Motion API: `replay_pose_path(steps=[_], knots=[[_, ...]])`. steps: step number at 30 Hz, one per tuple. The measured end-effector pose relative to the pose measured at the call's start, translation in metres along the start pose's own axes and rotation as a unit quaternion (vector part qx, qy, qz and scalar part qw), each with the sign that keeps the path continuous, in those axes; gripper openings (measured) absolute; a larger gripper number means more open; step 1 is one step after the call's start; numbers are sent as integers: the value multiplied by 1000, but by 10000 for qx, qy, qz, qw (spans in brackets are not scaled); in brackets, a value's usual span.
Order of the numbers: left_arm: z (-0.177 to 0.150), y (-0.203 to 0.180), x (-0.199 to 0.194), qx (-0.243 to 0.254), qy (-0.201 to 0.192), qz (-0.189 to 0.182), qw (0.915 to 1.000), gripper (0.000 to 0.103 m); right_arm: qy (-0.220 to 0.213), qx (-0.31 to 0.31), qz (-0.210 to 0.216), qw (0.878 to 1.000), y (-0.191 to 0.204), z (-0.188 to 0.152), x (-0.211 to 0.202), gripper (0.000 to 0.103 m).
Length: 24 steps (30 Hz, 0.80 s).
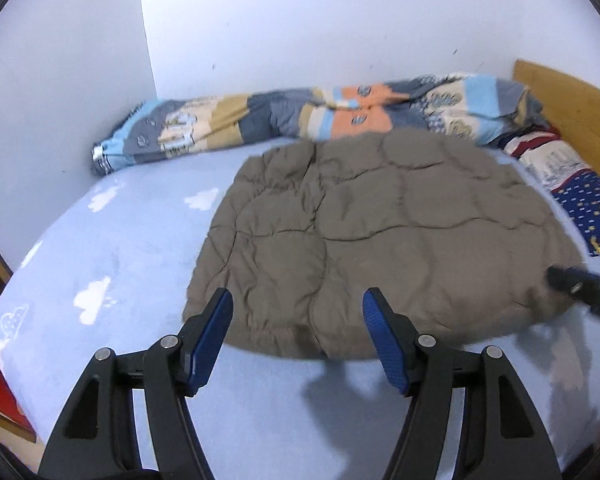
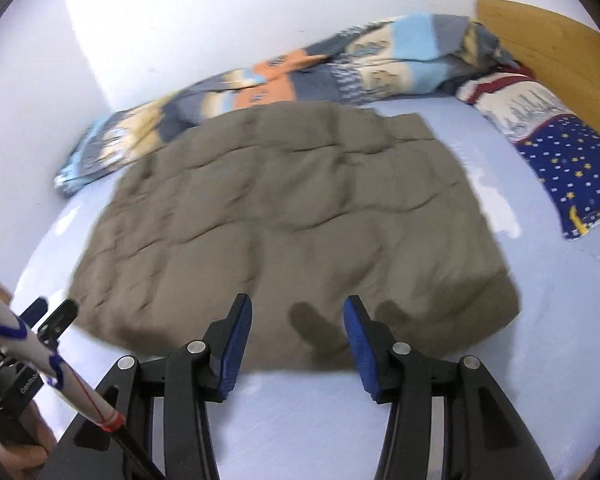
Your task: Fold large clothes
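A taupe quilted padded jacket (image 2: pixel 292 220) lies spread flat on a pale blue bed sheet with white cloud shapes (image 1: pixel 112 264). Its near hem sits just short of the bed's near edge, leaving a bare strip of sheet in front. To the left of the jacket the sheet is open and wide; to the right a narrower bare band runs up to a navy star-patterned pillow (image 2: pixel 572 176) lying against a curved wooden headboard (image 2: pixel 540 36). The jacket's far edge touches a rolled patchwork duvet in blue, orange and grey (image 1: pixel 300 116), which lies along the white wall (image 1: pixel 300 20).

The left gripper (image 1: pixel 298 320) hovers above the jacket's near hem, its blue-padded jaws spread with nothing between them. The right gripper (image 2: pixel 298 332) hangs over the near hem further right, jaws likewise apart and empty, their shadows falling on the fabric.

In the right wrist view, small white lettering on the left gripper's black body is too blurred to read in full.
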<state>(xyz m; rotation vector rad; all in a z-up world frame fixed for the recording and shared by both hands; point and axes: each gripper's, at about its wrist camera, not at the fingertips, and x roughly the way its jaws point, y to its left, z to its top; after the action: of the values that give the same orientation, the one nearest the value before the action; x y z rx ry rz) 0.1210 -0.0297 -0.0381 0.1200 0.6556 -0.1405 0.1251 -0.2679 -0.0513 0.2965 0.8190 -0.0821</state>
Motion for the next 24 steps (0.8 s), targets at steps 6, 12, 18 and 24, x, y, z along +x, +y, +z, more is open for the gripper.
replay_pose_path(steps=[6,12,18,24], knots=[[-20,-6,-61,257,-398,-80,9988,67,-451,-538,49,9975,33,-49,-52,53],[-29,-16,-97,376,-633,-230,9970,67,-703,-501,-58,9963,32,-94,-93,55],[-29,-11,-126,250,-888,-430,9948,67,-728,-382,-193,9964,34,-123,-130,56],[-23,0,-152,191,-1087,-521,9925,67,-738,-523,-231,9956,45,-128,-168,60]])
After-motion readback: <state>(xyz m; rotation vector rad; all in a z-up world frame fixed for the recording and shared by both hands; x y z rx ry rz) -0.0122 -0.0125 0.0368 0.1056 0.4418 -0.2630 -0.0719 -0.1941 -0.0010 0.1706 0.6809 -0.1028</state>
